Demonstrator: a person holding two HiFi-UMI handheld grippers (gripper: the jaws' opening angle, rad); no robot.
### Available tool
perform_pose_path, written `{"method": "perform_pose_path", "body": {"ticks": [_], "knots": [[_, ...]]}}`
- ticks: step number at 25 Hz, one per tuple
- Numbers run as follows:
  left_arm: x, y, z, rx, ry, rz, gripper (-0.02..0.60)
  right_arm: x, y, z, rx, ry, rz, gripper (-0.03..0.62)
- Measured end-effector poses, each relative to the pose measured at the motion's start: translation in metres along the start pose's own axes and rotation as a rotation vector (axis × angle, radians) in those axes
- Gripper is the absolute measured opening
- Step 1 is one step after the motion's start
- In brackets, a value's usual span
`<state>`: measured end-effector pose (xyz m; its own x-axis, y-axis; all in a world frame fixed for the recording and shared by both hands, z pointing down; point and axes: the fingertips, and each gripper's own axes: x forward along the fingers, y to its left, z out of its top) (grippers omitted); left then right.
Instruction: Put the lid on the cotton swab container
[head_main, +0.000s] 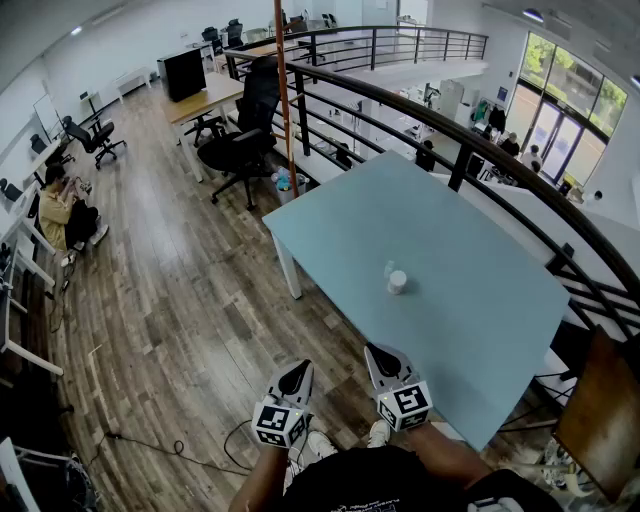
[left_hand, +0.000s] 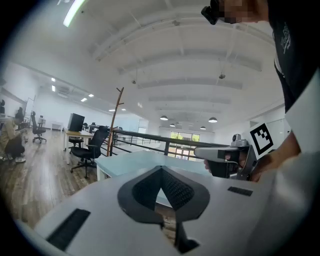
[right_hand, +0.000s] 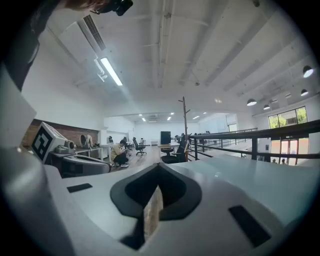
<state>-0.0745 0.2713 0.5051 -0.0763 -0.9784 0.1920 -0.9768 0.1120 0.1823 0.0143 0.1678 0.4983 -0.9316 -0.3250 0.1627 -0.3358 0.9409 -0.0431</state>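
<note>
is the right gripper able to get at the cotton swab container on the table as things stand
Probably yes: only bare table lies between the right gripper and the cotton swab container, with nothing blocking the way.

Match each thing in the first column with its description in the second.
Things:
1. table
2. office chair
3. right gripper
4. railing

Descriptions:
A. shut, with nothing between its jaws
B. light blue top
C. black, standing on the wooden floor by a desk
D. dark bars curving along the table's far side

Pairs: 1-B, 2-C, 3-A, 4-D
</note>
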Motion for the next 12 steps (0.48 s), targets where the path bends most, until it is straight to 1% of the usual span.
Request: {"method": "perform_pose_path", "body": {"ticks": [3, 8, 12], "knots": [[0.001, -0.004, -0.001, -0.012, -0.028, 0.0, 0.011, -0.007, -0.001, 0.008, -0.014, -0.009, 0.005, 0.017], [0.001, -0.012, -0.004, -0.005, -0.024, 0.009, 0.011, -0.014, -0.003, 0.005, -0.025, 0.001, 0.005, 0.017], [-0.001, -0.018, -0.003, 0.006, -0.028, -0.003, 0.011, -0.014, 0.0, 0.009, -0.049, -0.01, 0.011, 0.017]]}}
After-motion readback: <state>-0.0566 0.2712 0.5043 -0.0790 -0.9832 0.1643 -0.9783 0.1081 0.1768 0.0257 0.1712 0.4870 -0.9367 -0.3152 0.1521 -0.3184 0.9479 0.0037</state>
